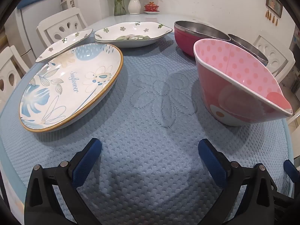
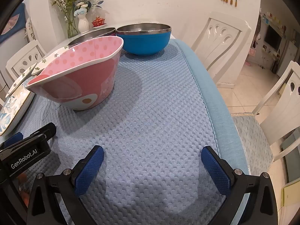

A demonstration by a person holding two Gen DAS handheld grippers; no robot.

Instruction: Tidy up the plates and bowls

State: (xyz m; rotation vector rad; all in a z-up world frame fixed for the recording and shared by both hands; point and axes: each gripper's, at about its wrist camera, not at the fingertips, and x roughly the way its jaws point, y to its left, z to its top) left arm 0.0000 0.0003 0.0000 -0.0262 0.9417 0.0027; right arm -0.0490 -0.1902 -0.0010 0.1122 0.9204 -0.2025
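Observation:
In the left wrist view a large blue-flowered "Sunflower" plate point(image 1: 69, 86) lies at the left. Two white green-flower plates lie behind it, one at the far left point(image 1: 63, 44) and one in the middle point(image 1: 133, 33). A pink dotted bowl point(image 1: 241, 88) stands at the right, a magenta steel bowl point(image 1: 195, 35) behind it. In the right wrist view the pink bowl point(image 2: 78, 75) is at the left and a blue steel bowl point(image 2: 144, 39) is behind it. My left gripper point(image 1: 150, 150) and right gripper point(image 2: 152, 157) are open, empty, low over the blue mat.
A blue textured mat point(image 1: 150, 168) covers the table; its right edge point(image 2: 210, 101) drops off beside white chairs point(image 2: 221, 43). Vases with flowers point(image 1: 134, 3) and a red lidded cup point(image 1: 151, 6) stand at the far end. The left gripper's body point(image 2: 24, 153) shows at the left.

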